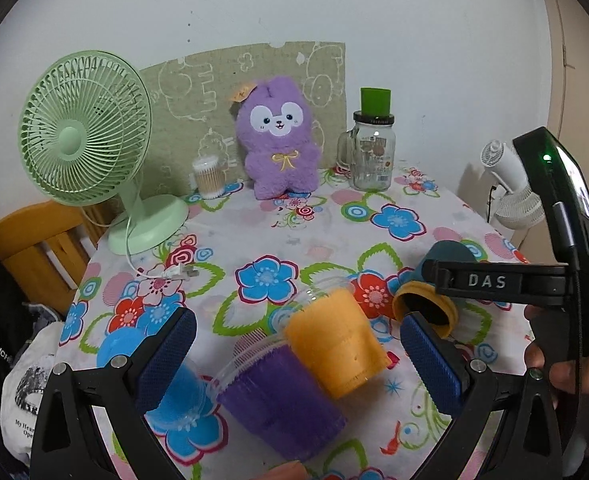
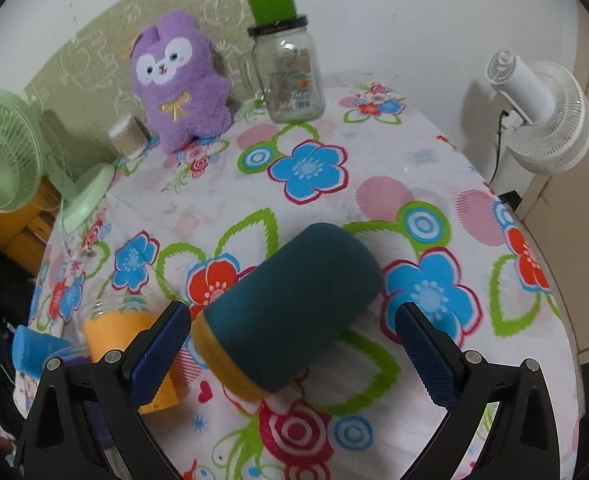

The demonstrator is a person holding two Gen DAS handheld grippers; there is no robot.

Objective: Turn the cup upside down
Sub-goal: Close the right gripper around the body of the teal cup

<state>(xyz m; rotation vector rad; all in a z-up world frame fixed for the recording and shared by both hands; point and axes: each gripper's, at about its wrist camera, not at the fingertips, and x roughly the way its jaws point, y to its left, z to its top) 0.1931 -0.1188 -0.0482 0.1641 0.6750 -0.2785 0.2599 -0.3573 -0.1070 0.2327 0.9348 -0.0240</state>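
A dark teal cup with a yellow rim (image 2: 290,308) lies on its side on the flowered tablecloth, mouth toward the camera. My right gripper (image 2: 294,344) is open, its blue pads on either side of the cup without touching it. In the left wrist view the same cup (image 1: 426,304) shows at the right, partly hidden by the right gripper's body. My left gripper (image 1: 298,344) is open above three clear cups lying on their sides: orange (image 1: 334,344), purple (image 1: 282,404) and blue (image 1: 178,400).
A green desk fan (image 1: 86,136) stands at the back left, its plug (image 1: 178,271) on the cloth. A purple plush (image 1: 278,136), a cotton-swab tub (image 1: 208,176) and a glass jar with a green cap (image 1: 372,148) stand by the wall. A white fan (image 2: 542,116) is off the table's right edge.
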